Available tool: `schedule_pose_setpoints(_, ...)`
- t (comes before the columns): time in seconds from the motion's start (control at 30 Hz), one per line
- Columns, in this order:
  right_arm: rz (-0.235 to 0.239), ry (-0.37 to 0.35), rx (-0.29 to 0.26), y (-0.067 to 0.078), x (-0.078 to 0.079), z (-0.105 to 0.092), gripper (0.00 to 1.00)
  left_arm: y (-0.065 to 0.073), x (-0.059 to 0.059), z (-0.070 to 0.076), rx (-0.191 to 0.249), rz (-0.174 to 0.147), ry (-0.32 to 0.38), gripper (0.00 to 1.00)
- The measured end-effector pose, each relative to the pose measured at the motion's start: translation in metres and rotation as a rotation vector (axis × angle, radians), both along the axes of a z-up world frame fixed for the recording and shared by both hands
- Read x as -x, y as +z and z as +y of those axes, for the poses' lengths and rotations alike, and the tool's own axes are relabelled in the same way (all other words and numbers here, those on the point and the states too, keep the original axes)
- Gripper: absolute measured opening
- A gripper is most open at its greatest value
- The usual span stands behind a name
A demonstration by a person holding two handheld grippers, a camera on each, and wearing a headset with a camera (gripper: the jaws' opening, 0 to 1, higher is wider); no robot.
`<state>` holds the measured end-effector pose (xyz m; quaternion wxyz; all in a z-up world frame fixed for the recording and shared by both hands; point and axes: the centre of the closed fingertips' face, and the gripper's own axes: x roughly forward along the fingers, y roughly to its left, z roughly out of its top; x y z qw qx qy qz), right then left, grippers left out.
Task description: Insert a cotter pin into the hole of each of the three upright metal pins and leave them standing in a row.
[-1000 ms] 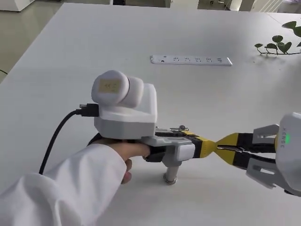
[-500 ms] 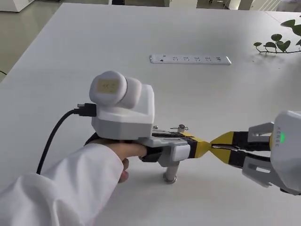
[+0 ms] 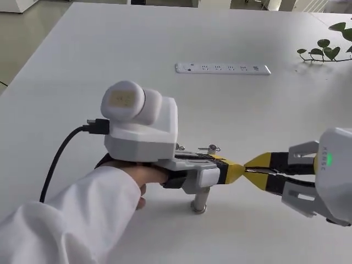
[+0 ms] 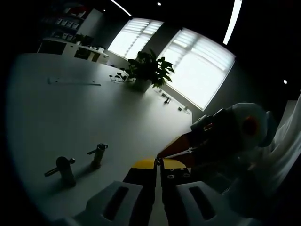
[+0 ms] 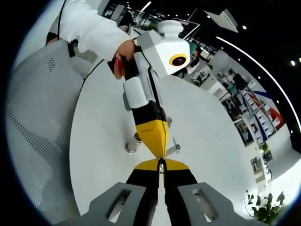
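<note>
Yellow-tipped left gripper [image 3: 237,170] and right gripper [image 3: 250,168], both pinched narrow, touched tip to tip near a short upright silver metal pin [image 3: 199,201] as I watched remotely.

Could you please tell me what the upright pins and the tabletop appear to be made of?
The upright pins look like bare metal: silvery, with a dull sheen and bright highlights. The tabletop appears to be matte white laminate or painted board, evenly coloured with only soft reflections; which one, I cannot tell.
</note>
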<state>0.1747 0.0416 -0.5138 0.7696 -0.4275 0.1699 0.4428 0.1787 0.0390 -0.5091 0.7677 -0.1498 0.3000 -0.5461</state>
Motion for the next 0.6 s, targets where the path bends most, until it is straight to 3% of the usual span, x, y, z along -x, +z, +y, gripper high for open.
schedule_pose_setpoints(0.27, -0.007, -0.007, 0.005, 0.001, -0.002, 0.000, 0.00, 0.002, -0.003, 0.003, 0.000, -0.012, 0.013, 0.00)
schedule_pose_setpoints(0.37, 0.005, -0.024, 0.002, 0.000, -0.007, -0.006, 0.15, 0.001, -0.001, 0.007, -0.004, -0.010, 0.010, 0.00)
schedule_pose_setpoints(0.43, 0.012, -0.035, 0.008, -0.001, -0.010, -0.012, 0.18, 0.000, 0.000, 0.010, -0.013, -0.015, 0.007, 0.00)
schedule_pose_setpoints(0.53, 0.105, -0.048, -0.058, -0.004, -0.006, -0.015, 0.16, -0.002, 0.001, 0.016, -0.041, -0.041, 0.001, 0.00)
schedule_pose_setpoints(0.6, 0.156, -0.069, -0.106, -0.004, -0.005, -0.018, 0.17, -0.003, 0.001, 0.019, -0.042, -0.038, 0.001, 0.00)
